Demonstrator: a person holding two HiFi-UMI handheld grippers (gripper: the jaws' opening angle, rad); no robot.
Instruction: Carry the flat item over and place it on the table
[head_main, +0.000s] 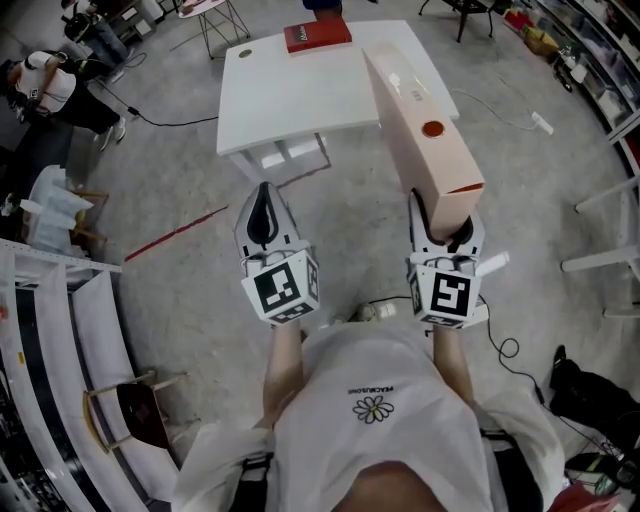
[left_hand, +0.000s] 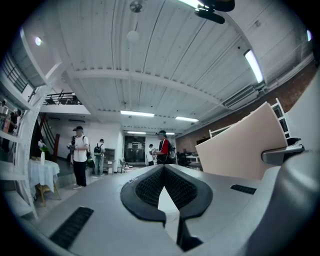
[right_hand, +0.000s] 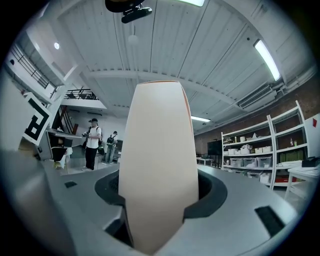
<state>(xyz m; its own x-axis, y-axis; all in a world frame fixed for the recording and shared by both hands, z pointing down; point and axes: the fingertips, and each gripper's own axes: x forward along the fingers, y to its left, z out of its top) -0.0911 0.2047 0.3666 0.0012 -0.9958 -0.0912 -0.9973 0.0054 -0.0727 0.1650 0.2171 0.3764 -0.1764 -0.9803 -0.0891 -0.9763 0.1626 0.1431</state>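
A long, flat peach-coloured box (head_main: 425, 120) with a small red round mark stands gripped at its near end by my right gripper (head_main: 441, 226), and its far end reaches over the right side of the white table (head_main: 300, 100). In the right gripper view the box (right_hand: 160, 160) fills the gap between the jaws of the right gripper (right_hand: 159, 200). My left gripper (head_main: 265, 203) hangs level with it to the left, over the floor short of the table, jaws together and empty. The left gripper view shows the left gripper (left_hand: 165, 175) with nothing in it and the box (left_hand: 245, 145) at the right.
A red book (head_main: 317, 38) lies at the table's far edge. People (head_main: 50, 85) stand at the far left, near a covered stand (head_main: 50, 205). Shelving (head_main: 40, 330) and a chair (head_main: 130, 410) line the left. White rack legs (head_main: 600, 260) and cables lie on the floor at the right.
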